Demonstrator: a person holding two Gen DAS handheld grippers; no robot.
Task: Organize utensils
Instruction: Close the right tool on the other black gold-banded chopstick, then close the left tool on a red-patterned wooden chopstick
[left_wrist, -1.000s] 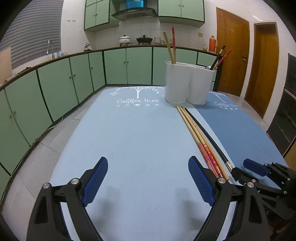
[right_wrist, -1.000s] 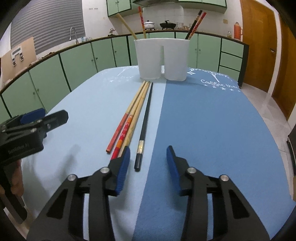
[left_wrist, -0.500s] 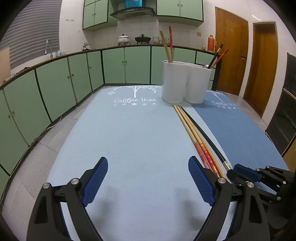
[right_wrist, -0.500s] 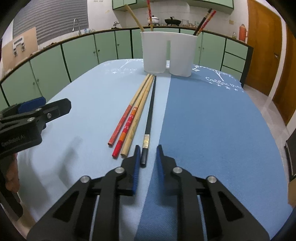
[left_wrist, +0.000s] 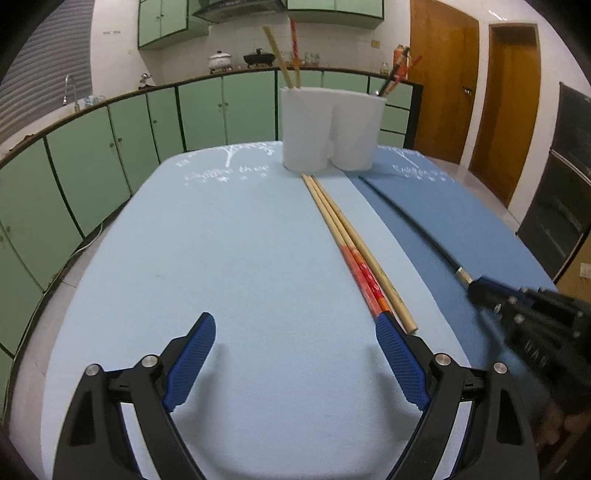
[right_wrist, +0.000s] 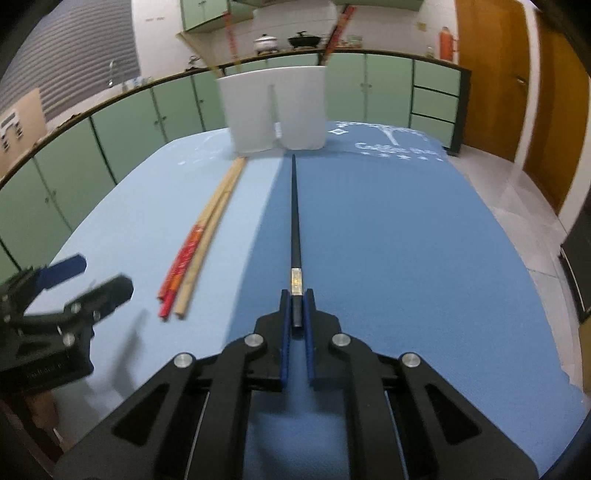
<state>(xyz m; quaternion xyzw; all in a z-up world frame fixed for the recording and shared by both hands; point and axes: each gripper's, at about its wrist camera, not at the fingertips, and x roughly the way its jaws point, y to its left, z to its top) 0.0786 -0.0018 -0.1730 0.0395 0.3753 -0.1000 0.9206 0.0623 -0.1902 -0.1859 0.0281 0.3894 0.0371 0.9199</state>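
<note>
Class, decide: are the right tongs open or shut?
Shut. The right tongs clamp the black chopstick by its near end, blue pads pressed against both its sides.

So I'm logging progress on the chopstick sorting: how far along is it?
Done: several chopsticks already stand in the white holder. In hand: the right claw is shut on the black chopstick, pointing toward the holder. Left: three chopsticks, two red-ended and one plain bamboo, lie on the table beside the open left claw.
</note>
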